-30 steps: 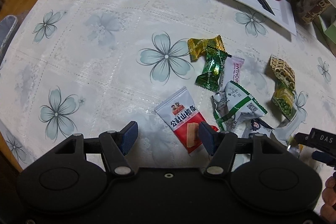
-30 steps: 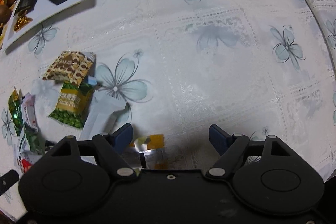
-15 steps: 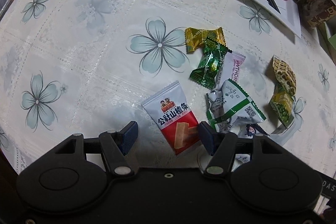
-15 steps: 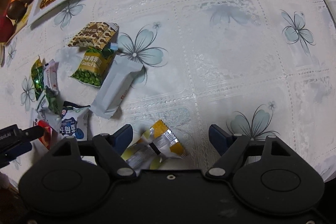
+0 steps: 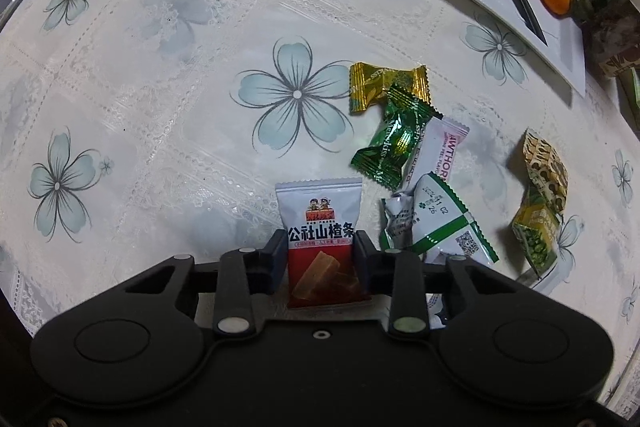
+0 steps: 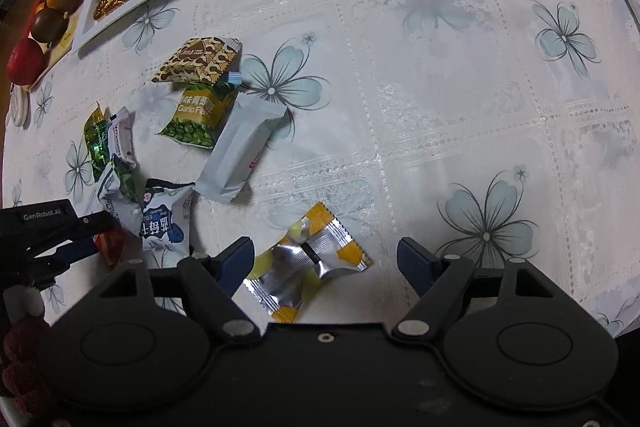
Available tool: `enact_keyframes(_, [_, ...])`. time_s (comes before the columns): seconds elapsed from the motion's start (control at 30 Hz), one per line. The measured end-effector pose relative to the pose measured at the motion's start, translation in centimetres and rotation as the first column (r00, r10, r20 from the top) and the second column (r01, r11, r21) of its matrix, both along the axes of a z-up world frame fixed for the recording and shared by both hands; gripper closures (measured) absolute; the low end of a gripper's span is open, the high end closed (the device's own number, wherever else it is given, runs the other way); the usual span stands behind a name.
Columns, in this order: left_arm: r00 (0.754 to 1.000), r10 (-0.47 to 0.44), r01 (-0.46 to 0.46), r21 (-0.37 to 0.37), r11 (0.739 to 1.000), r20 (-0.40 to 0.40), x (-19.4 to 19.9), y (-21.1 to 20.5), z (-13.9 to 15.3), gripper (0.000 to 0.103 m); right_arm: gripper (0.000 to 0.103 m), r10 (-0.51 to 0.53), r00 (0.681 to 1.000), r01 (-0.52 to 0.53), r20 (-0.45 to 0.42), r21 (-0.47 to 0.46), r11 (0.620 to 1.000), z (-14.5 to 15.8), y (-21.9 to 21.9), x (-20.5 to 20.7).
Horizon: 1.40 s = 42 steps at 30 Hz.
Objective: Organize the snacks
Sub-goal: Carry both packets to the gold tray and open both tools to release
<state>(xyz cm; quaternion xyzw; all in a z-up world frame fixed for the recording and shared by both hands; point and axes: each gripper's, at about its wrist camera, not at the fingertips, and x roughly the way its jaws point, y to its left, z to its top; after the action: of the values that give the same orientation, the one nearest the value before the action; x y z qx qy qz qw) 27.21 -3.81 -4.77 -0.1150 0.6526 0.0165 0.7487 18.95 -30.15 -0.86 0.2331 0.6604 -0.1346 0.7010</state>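
Snacks get sorted: left gripper (image 5: 321, 255) clamps red-and-white packet (image 5: 321, 239), low in frame.
Right gripper (image 6: 326, 261), jaws apart, should centre over foil sachet (image 6: 308, 261) before closing.

Ten wrapped snacks are showing: one red-and-white packet (image 5: 320, 223), one gold candy (image 5: 384, 83), one green candy (image 5: 394, 139), one pink-edged packet (image 5: 444, 151), one green-striped packet (image 5: 440, 223), one brown-patterned packet (image 6: 200, 61), one garlic-pea packet (image 6: 198, 117), one grey packet (image 6: 240, 151), one blue-and-white packet (image 6: 166, 219) and one silver-and-yellow packet (image 6: 312, 259). Two tools are appearing, the left tongs (image 5: 320, 247) and the right tongs (image 6: 326, 255). One white plate (image 5: 556, 39) is sitting at one o'clock, carrying one knife (image 5: 520, 3).
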Motion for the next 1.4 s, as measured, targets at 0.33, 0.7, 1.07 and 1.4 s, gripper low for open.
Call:
enact_keyframes(0.33, [0.992,-0.124,0.124,0.019,0.992,0.003,-2.0,-0.2,1.3,0.061,0.025,-0.076,0.992,0.084,-0.096,0.088,0.993,-2.0,1.5,0.9])
enact_keyframes(0.7, [0.967,-0.244,0.244,0.016,0.970,0.077,-5.1,0.0,4.2,0.061,0.033,-0.153,0.979,0.164,-0.134,0.078,0.983,-3.6,2.6,1.9])
enact_keyframes(1.07, [0.941,-0.330,0.330,0.014,0.944,0.082,-7.4,-0.5,4.8,0.061,0.069,-0.044,0.996,0.041,-0.077,-0.033,0.999,-3.2,4.5,2.5])
enact_keyframes(1.4, [0.940,-0.322,0.320,0.034,0.947,0.113,-10.9,1.1,7.5,0.061,0.069,0.045,0.992,-0.030,0.119,-0.124,0.992,2.9,5.2,-1.3])
